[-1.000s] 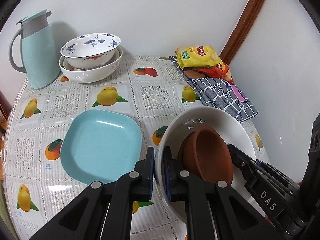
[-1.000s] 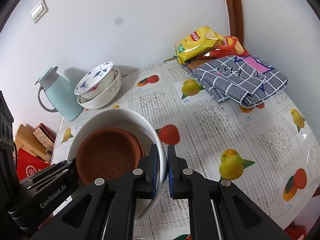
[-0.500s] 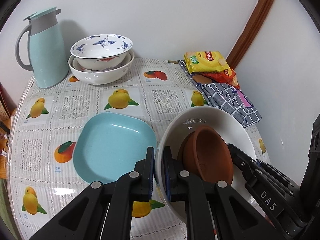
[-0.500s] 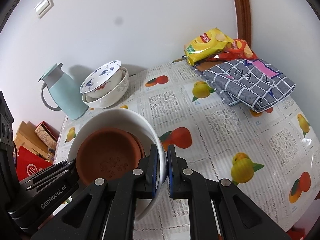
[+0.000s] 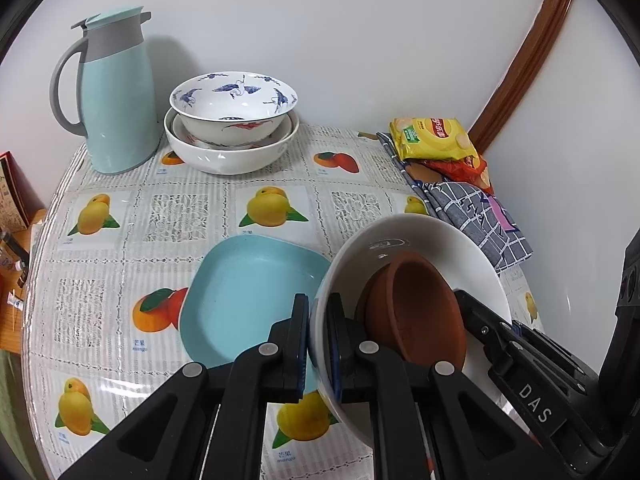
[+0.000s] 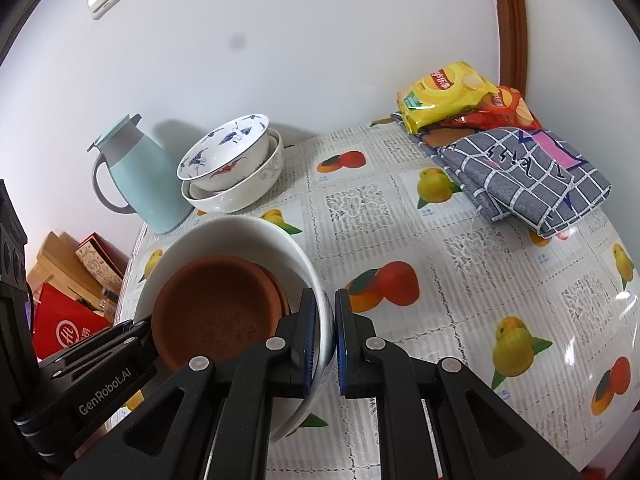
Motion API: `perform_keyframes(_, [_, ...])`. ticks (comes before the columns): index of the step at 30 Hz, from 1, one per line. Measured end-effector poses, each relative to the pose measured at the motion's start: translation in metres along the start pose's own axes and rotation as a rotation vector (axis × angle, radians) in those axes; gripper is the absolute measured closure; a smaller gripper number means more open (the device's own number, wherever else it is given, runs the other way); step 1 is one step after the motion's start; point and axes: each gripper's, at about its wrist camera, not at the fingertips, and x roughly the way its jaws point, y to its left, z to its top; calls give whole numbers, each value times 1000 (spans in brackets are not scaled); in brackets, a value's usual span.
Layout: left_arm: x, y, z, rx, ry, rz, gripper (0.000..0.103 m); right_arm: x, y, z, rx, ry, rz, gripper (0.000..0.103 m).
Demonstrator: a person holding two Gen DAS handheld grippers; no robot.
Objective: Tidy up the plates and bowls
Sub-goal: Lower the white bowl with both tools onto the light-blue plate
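White bowl (image 5: 420, 236) is held up over the table (image 5: 180, 216) by both grippers, and 2 brown clay dishes (image 5: 416, 312) sit stacked inside it. On the far left stands a pale blue jug (image 5: 116, 104) with a grey handle, upright near the wall. Just beside it is a blue-and-white painted bowl (image 5: 234, 100) sitting inside a bigger white bowl (image 5: 228, 156). In front of those, a light blue plate (image 5: 248, 296) lies flat on the fruit-print cloth, just left of the held bowl. The left gripper (image 5: 318, 344) has its fingers closed tight on the bowl's left rim, 1 finger inside and 1 outside. The right gripper (image 6: 326, 340) pinches the other side of the rim the same way. The bowl may be tipped a little, but the curved view makes that hard to tell. At the far right, a yellow snack bag (image 6: 444, 94) and a red one (image 6: 504, 108) rest on a folded grey checked cloth (image 6: 528, 176).
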Motion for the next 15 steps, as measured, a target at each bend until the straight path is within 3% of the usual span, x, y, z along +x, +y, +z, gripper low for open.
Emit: perform_keyframes(15, [8, 20, 8, -27, 3, 1, 94, 15, 17, 7, -29, 9, -4, 94])
